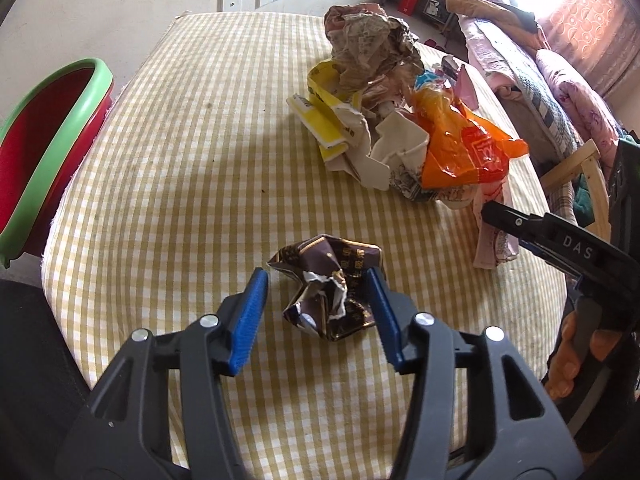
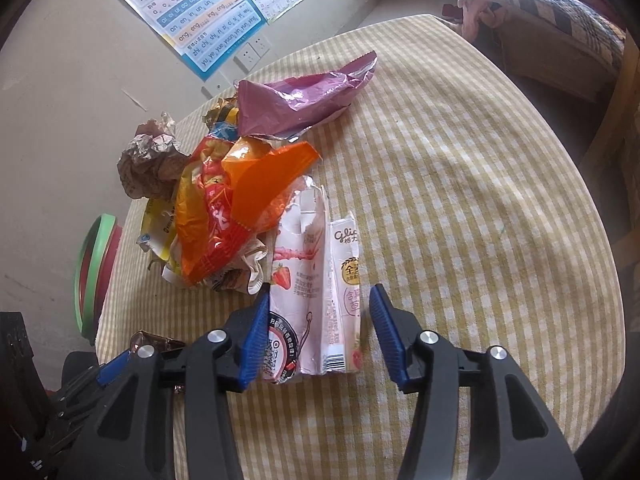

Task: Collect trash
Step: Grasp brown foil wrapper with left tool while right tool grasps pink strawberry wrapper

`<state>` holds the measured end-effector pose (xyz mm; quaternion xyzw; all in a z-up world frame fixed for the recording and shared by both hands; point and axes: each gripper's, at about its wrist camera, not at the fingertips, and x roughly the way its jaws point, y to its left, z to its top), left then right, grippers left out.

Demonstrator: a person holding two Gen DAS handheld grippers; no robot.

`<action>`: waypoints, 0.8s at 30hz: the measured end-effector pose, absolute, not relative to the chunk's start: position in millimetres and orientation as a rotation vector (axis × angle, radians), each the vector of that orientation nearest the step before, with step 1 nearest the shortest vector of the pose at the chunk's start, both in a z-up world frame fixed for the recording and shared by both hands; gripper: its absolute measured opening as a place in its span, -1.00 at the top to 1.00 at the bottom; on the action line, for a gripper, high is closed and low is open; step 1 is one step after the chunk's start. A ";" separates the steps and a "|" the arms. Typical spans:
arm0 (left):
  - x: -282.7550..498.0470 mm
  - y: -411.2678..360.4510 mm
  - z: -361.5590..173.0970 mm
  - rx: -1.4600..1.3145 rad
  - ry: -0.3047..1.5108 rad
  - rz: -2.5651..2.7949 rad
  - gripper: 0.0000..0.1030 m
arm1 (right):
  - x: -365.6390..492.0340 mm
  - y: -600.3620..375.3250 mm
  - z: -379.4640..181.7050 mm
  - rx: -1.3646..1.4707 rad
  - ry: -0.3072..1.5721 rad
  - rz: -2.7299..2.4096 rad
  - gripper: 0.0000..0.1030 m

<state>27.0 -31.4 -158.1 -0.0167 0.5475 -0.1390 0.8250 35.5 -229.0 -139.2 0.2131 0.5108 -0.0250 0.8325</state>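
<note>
A crumpled dark brown wrapper lies on the checked tablecloth between the open fingers of my left gripper; the right pad touches it. My right gripper is open around a flattened pink strawberry carton, its left pad against the carton's edge. A trash pile lies beyond: an orange bag, a yellow box, crumpled brown paper and a purple foil bag. A red bin with a green rim stands off the table's left edge.
The round table stands against a wall with posters and sockets. A bed with quilts and a wooden chair stand to the right. My right gripper's body also shows in the left wrist view.
</note>
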 end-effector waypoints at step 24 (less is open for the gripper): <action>20.4 -46.7 -156.3 0.062 1.126 -0.301 0.48 | 23.8 -220.0 -102.4 0.386 0.960 -0.046 0.26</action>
